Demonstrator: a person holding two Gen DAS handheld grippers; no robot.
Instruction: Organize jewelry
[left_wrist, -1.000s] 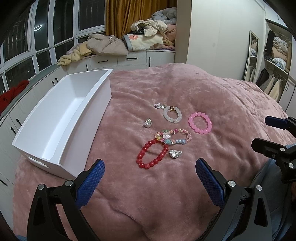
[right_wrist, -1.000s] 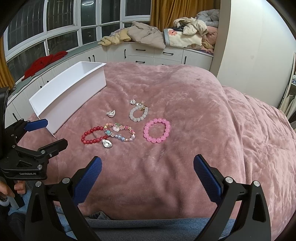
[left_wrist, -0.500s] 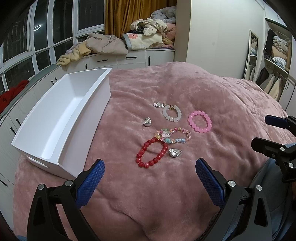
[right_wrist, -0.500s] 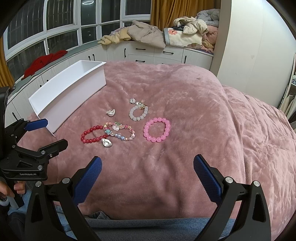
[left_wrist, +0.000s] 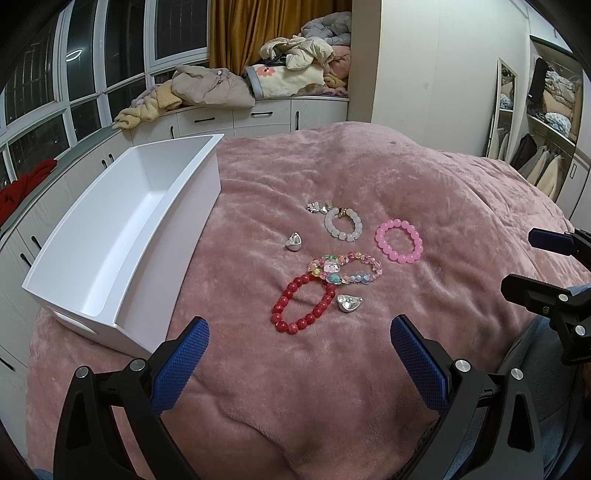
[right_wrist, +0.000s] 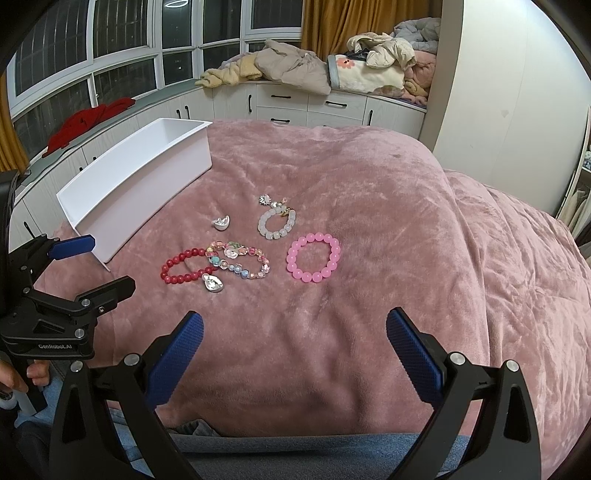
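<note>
Your left gripper (left_wrist: 299, 349) hangs above the near part of the pink blanket (left_wrist: 424, 177), its 2 blue-padded fingers (left_wrist: 181, 363) spread wide with nothing between them. Your right gripper (right_wrist: 293, 345) is likewise spread wide and empty, hovering over the near edge of the same blanket. Each tool appears at the margin of the other's view: the right gripper at the right edge of the left wrist view, the left gripper at the left edge of the right wrist view.

The jewelry lies in a loose cluster on the blanket ahead of both grippers, untouched. Nearest you is the red bead bracelet (left_wrist: 303, 304), with a silver charm (left_wrist: 349, 303) just beside it on the right. The multicolored bead bracelet (left_wrist: 345, 267) lies directly behind the red one; whether the 2 overlap or merely touch cannot be told. Farther back sits the white bead bracelet (left_wrist: 342, 223), with a small silver ornament (left_wrist: 317, 208) just beside it on the far left. A second silver charm (left_wrist: 294, 242) lies alone to the left of the cluster. The pink bead bracelet (left_wrist: 399, 240) lies to the right, apart from the others.

The white bin (left_wrist: 192, 206) rests on the blanket's left part, open side up, its interior bare. Behind the bed, a pile of clothes (left_wrist: 288, 74) sits on white cabinets (left_wrist: 258, 116).
</note>
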